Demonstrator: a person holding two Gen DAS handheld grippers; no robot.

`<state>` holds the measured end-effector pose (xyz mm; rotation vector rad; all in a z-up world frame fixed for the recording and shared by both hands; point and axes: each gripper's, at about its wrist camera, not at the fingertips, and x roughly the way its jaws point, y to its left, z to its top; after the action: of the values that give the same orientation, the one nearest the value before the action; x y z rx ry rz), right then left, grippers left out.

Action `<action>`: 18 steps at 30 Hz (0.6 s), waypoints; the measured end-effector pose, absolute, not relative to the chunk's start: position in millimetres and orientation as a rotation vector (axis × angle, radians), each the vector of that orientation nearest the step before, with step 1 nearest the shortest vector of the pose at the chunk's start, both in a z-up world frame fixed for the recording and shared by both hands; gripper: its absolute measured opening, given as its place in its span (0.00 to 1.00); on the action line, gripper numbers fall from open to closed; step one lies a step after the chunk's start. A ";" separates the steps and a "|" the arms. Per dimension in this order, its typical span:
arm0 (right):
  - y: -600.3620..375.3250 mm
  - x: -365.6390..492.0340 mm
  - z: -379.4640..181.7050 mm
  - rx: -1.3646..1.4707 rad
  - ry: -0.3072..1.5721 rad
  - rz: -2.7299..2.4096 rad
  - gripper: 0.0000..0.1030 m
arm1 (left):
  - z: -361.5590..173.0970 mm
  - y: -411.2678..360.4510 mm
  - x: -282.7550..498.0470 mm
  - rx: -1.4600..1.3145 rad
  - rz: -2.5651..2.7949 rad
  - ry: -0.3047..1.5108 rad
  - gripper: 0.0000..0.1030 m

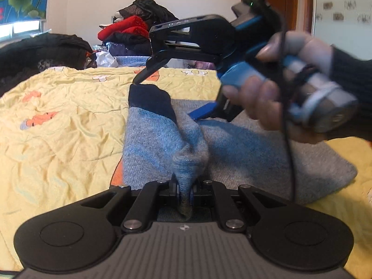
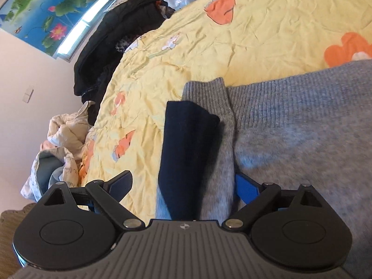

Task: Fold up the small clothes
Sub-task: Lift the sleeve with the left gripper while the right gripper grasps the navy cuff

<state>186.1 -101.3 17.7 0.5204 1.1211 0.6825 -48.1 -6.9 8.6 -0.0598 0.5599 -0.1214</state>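
A: Left gripper (image 1: 184, 191) was pinched tight on a bunch of the grey sweater (image 1: 267, 148), which lay flat on the yellow sheet (image 1: 58, 121).

B: The sleeve?

A: The sleeve (image 1: 148, 130) ran from those jaws to about 11 o'clock, navy cuff (image 1: 150, 100) at the far end.

B: Right side?

A: Right gripper (image 2: 186, 186) was wide open, gripping nothing. The sleeve lay between its fingers, long axis toward 12. It looked nearer the cuff, so likely the one to take it.
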 end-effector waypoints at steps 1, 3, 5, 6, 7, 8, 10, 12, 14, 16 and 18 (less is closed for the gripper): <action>-99.2 189.2 16.5 0.536 1.122 0.687 0.90 | 8.4 -4.1 -48.1 -0.074 -0.127 0.556 0.07; -95.9 195.8 13.6 0.565 1.130 0.689 0.77 | 8.1 -2.1 -48.1 -0.081 -0.133 0.555 0.07; -90.7 201.5 10.9 0.542 1.136 0.674 0.50 | 7.6 -1.9 -46.6 -0.076 -0.134 0.558 0.07; -87.0 203.6 9.3 0.509 1.137 0.659 0.32 | 7.9 -2.8 -46.9 -0.069 -0.133 0.558 0.07; -85.6 206.4 7.5 0.474 1.127 0.657 0.24 | 8.9 -4.8 -46.5 -0.057 -0.130 0.559 0.07; -83.8 205.4 8.3 0.446 1.098 0.669 0.20 | 9.9 -7.5 -46.4 -0.039 -0.125 0.559 0.07; -86.5 202.7 16.0 0.402 1.057 0.698 0.19 | 14.7 -18.3 -46.6 0.016 -0.137 0.554 0.07; -93.7 201.6 27.0 0.354 1.026 0.721 0.19 | 23.4 -28.8 -46.3 0.031 -0.171 0.542 0.07; -110.0 201.8 40.5 0.302 0.997 0.736 0.18 | 34.8 -45.5 -45.2 0.023 -0.224 0.525 0.07; -136.5 204.5 53.8 0.260 0.976 0.722 0.18 | 41.1 -66.2 -40.8 0.027 -0.276 0.509 0.07; -171.1 205.7 66.6 0.235 0.957 0.702 0.18 | 42.0 -89.2 -33.6 0.027 -0.325 0.518 0.07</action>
<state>205.7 -171.1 66.6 0.2350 0.9569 0.7018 -33.6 -89.2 42.0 0.0268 0.5182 -0.3255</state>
